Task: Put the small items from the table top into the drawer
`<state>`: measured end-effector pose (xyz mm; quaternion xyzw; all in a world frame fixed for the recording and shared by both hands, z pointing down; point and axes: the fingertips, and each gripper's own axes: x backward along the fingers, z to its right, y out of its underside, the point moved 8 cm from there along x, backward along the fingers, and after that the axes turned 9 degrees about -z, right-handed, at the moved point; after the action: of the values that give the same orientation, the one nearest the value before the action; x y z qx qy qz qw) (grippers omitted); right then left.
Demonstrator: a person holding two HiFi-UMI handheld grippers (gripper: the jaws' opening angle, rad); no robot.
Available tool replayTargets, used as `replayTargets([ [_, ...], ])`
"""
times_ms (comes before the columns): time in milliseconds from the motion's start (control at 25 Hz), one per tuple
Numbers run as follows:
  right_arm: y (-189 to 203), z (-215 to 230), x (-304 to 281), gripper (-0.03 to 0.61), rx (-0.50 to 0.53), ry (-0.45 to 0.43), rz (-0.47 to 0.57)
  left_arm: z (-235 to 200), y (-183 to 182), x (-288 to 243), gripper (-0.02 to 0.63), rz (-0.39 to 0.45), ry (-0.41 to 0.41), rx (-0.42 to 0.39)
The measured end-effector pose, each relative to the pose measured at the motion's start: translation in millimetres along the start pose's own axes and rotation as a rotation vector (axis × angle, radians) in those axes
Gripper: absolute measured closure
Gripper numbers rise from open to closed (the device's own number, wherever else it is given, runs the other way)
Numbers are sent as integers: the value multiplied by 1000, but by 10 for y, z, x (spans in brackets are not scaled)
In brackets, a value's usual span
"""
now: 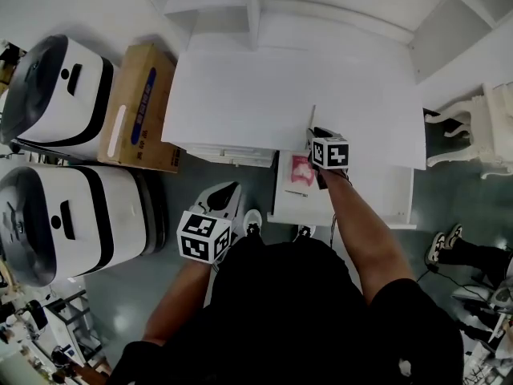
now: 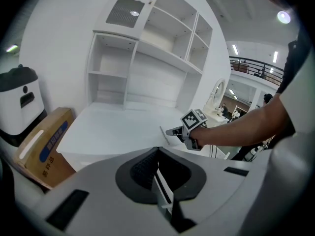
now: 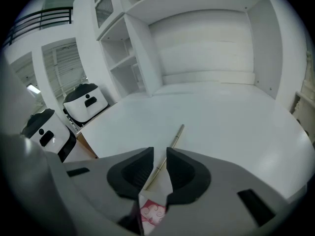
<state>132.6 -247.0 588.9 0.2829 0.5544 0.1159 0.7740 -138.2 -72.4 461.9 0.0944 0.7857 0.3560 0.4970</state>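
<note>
A thin metal pen [image 1: 312,117] lies on the white desk top [image 1: 240,95] near its front edge. My right gripper [image 1: 314,132] is at the pen's near end. In the right gripper view the pen [image 3: 173,139] runs into the narrow gap between the jaws [image 3: 160,154], which stand slightly open around it. Below the edge the drawer [image 1: 353,207] is pulled out, with a pink patterned item [image 1: 301,170] in it, also seen under the jaws [image 3: 151,213]. My left gripper [image 1: 227,191] hangs low in front of the desk, shut and empty [image 2: 157,150].
A cardboard box [image 1: 140,107] stands left of the desk, with two white-and-black machines [image 1: 60,87] [image 1: 72,223] beside it. Open shelving [image 3: 206,38] rises behind the desk. A white chair [image 1: 481,127] and someone's feet [image 1: 445,243] are at the right.
</note>
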Motion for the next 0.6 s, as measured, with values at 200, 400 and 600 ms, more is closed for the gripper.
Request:
replayTargets([
  [200, -24, 47, -162, 499, -24, 50, -59, -50, 17, 4, 603, -3, -11, 24],
  [400, 13, 67, -290, 499, -90, 64, -87, -91, 28, 3, 603, -10, -15, 36],
  [600, 5, 105, -296, 516, -84, 95, -103, -143, 24, 6, 603, -12, -24, 44],
])
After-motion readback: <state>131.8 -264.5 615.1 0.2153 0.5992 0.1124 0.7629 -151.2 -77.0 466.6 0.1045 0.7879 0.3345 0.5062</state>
